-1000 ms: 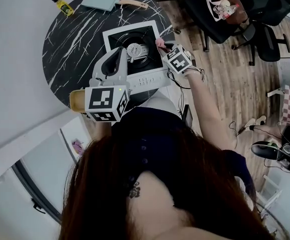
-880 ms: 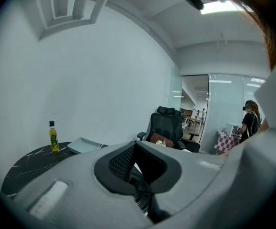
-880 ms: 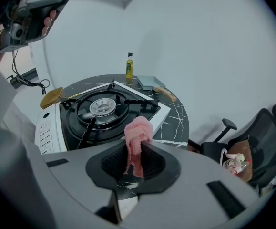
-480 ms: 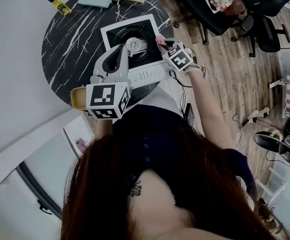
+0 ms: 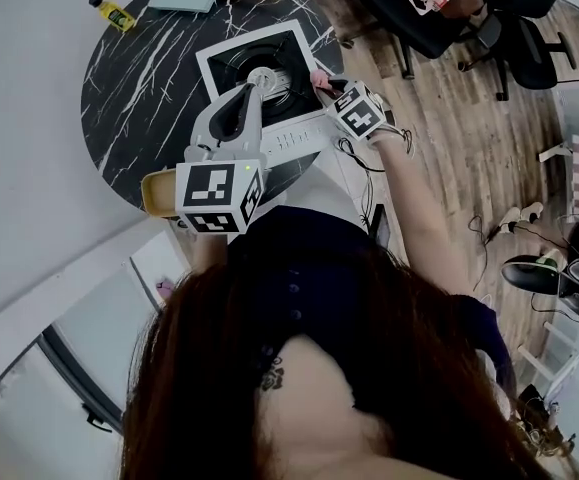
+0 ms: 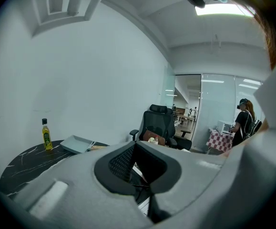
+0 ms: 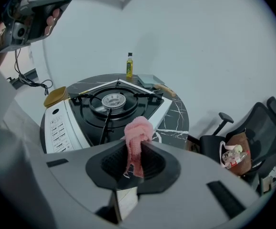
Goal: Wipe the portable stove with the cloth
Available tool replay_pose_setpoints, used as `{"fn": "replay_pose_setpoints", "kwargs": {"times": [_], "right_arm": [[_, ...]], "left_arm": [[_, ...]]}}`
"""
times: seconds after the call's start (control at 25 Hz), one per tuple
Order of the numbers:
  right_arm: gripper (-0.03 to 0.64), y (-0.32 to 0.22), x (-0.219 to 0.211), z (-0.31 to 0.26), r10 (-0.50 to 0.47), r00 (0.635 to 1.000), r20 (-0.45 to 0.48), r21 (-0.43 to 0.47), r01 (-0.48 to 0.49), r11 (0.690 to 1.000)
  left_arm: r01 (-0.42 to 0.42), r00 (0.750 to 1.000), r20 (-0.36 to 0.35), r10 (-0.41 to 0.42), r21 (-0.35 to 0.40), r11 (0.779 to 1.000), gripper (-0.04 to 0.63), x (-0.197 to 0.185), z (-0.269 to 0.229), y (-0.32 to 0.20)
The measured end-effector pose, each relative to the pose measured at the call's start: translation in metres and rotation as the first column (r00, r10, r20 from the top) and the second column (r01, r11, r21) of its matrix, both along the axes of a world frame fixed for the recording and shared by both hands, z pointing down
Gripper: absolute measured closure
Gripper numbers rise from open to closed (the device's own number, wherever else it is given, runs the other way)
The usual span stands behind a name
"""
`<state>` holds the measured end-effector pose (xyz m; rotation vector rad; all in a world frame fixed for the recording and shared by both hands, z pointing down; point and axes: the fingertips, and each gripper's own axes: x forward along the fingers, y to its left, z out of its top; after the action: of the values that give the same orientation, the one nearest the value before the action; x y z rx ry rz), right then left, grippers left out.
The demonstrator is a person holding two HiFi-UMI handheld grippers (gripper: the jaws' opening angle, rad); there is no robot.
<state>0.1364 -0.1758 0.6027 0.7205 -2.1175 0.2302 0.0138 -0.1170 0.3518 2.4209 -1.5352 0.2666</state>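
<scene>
Portable stove white-framed with black top and silver burner, pink ribbed cloth bunched and pinched between right gripper jaws, left gripper jaws pressed together, empty

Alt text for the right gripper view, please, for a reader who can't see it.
The right gripper is shut on a pink fuzzy cloth, with a white-and-black portable stove beyond it on a round black marble-patterned table.

You're in an office: swivel chairs on wood floor, glass partitions (desks beyond them), a round marble table.
</scene>
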Motion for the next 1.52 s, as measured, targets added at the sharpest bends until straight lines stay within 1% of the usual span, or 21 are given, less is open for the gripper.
{"fn": "replay_pose_setpoints", "kwargs": {"times": [0.4, 0.56, 0.8, 1.16, 1.32, 1.52], "right_arm": [[0.560, 0.020, 0.008, -0.001, 0.037, 0.999, 0.013, -0.004, -0.037, 0.999], [0.560, 0.028, 0.010, 0.000, 0.038, 0.999, 0.004, 0.005, -0.039, 0.999], [0.559, 0.038, 0.013, 0.000, 0.077, 0.997, 0.012, 0.009, -0.077, 0.997], [0.560, 0.048, 0.015, -0.003, 0.145, 0.989, 0.033, 0.051, -0.146, 0.988], [0.560, 0.052, 0.015, -0.004, 0.163, 0.986, 0.036, 0.099, -0.165, 0.981], [0.560, 0.058, 0.017, -0.004, 0.186, 0.982, 0.036, 0.124, -0.189, 0.974]], "left_arm": [[-0.027, 1.000, -0.004, 0.027, 0.002, 1.000, 0.584, 0.005, -0.002, 0.012], [-0.031, 0.999, -0.008, 0.031, 0.006, 0.999, 0.584, 0.004, -0.001, 0.017], [-0.041, 0.999, -0.011, 0.041, 0.006, 0.999, 0.584, 0.004, 0.000, 0.026], [-0.050, 0.999, -0.015, 0.050, 0.016, 0.999, 0.584, 0.001, 0.003, 0.041], [-0.031, 0.999, -0.018, 0.031, 0.023, 0.999, 0.584, -0.009, 0.005, 0.049], [-0.003, 1.000, -0.021, 0.003, 0.030, 1.000, 0.584, -0.022, 0.005, 0.055]]}}
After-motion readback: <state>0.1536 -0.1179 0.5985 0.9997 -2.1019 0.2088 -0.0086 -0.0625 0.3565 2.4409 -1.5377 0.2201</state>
